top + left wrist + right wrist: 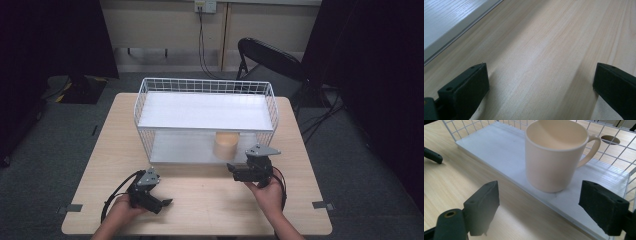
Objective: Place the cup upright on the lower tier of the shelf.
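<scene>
The cream mug (554,157) is seen standing upright on the lower white shelf (499,152) of the wire rack (205,87), near that shelf's front edge and toward its right end, with its handle turned toward the right-hand mesh wall. It is touched by nothing. The right tongs (537,207) are held just in front of it, over the bare wood, with the jaws spread wide and empty; the mug lies beyond their tips, not between the pads. The placing of the mug on the shelf is therefore judged to be done, and what appears to be left is only the drawing back of the right tongs toward the near edge of the tabletop (200,200).

Room for that is ample: a broad strip of bare wood is left between the rack's front edge and the tabletop's near edge. Care is called for at the upper shelf and the front wire rim, which overhang the mug, so a level pull-back is judged safer than a lift.

The left tongs (540,75) are held low near the tabletop's near left corner, jaws likewise wide apart and empty, well apart from the rack.
</scene>
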A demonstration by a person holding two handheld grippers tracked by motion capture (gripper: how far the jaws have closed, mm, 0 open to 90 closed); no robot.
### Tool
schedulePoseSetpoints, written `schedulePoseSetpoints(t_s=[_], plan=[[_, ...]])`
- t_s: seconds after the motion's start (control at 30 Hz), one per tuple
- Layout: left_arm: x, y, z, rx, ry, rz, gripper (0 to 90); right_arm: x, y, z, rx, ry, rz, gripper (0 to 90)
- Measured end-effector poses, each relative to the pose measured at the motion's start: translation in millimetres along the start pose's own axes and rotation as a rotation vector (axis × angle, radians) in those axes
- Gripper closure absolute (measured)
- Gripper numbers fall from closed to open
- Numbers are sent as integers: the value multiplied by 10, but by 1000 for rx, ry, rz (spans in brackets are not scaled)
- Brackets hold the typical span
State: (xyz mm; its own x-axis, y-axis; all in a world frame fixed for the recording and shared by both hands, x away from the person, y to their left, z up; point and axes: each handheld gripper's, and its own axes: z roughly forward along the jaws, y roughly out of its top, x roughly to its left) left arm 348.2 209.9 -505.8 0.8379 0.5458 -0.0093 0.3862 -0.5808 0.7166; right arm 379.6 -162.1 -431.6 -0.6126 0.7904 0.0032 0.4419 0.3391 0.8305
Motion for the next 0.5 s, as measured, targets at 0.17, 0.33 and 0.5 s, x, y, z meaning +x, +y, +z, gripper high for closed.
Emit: schedulePoseSetpoints(t_s=[0.17, 0.33, 0.5], plan=[[0, 0, 0, 0, 0, 0, 0, -14, -28, -51, 1, 15, -10, 157], [0, 0, 0, 0, 0, 0, 0, -37, -66, -99, 2, 30, -9, 158], [0, 0, 0, 0, 0, 0, 0, -82, -120, -143, 2, 35, -7, 158]])
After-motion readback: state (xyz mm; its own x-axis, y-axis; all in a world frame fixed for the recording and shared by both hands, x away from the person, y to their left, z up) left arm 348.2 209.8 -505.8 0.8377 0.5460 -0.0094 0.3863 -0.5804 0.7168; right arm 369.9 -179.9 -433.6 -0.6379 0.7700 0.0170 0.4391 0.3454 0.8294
